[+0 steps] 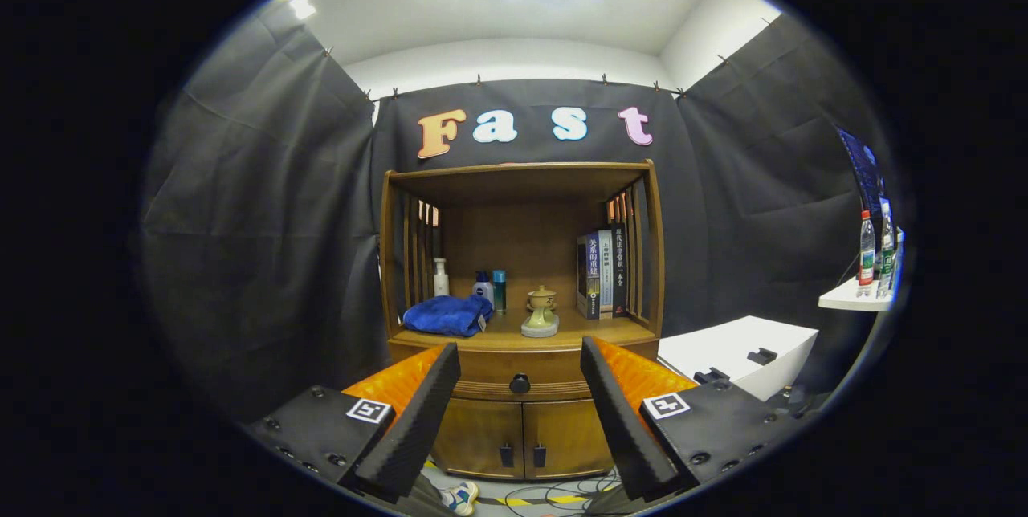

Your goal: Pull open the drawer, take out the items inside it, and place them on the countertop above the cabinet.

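A: Gripper [520,376] state?
B: Jaws spread wide, gripping nothing. Drawer [520,376] closed, its black knob [520,383] dead ahead at 12 o'clock, beyond the tips, not touched.
A: Worktop [578,330]?
B: Blue towel [447,315] at 11, ceramic burner [541,311] at 12, books [602,274] at 1, bottles [489,289] behind towel.

Countertop [610,332] carries blue towel [447,315], bottles [441,278], books [602,274], censer [541,311].
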`<act>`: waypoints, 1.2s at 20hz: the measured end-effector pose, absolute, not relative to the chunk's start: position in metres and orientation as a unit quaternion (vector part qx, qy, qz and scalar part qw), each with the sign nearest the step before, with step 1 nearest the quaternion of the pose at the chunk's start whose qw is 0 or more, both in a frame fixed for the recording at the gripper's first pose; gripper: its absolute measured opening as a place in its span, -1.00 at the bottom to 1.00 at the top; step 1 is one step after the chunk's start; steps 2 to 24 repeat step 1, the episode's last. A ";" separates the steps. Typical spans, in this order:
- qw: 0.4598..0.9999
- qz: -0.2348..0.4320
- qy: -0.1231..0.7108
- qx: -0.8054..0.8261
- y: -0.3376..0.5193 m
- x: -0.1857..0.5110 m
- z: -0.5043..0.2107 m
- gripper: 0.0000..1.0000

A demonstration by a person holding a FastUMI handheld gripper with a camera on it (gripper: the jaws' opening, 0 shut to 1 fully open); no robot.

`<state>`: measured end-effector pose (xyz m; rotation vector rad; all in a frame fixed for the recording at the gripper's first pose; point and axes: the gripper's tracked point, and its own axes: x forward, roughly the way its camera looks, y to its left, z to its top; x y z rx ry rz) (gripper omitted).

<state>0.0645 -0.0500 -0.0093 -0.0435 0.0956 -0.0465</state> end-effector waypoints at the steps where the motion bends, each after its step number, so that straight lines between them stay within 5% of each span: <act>1: 0.998 -0.024 0.045 -0.020 -0.051 0.064 -0.008 0.97; 24: 0.998 -0.024 0.045 -0.020 -0.051 0.064 -0.008 0.97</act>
